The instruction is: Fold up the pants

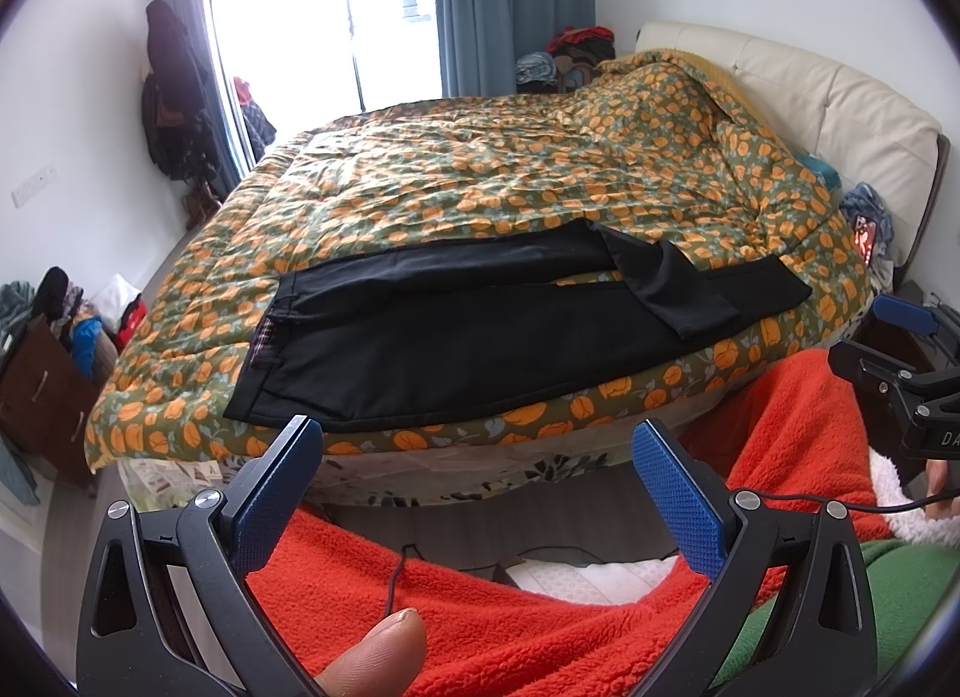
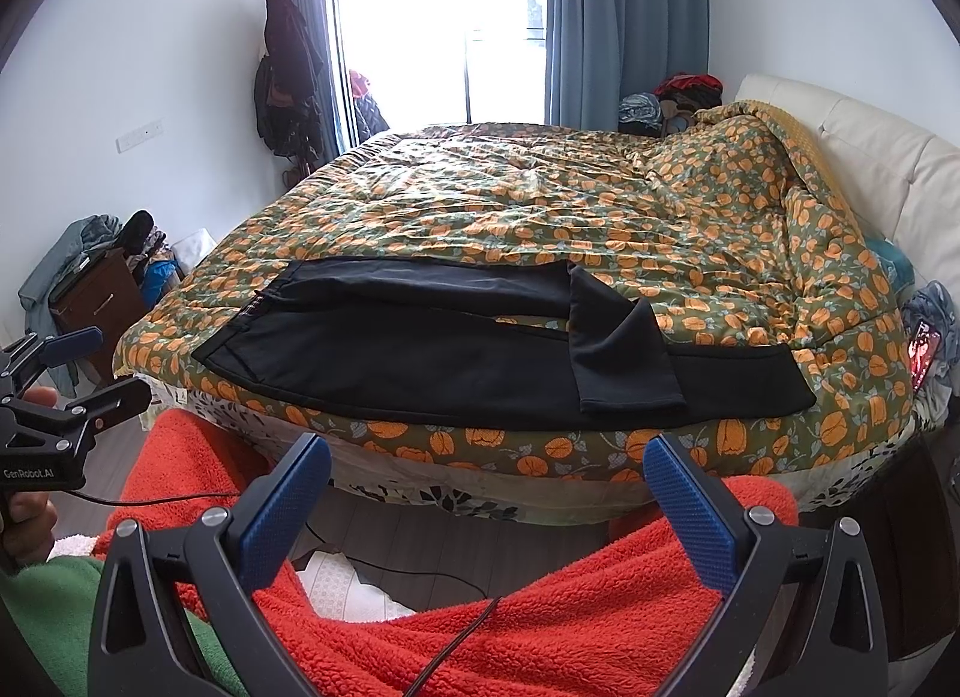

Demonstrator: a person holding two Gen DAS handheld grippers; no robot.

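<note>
Black pants flat on quilt; both grippers' fingers released, empty

We see pants on bed's near edge | window behind | dresser left
</note>
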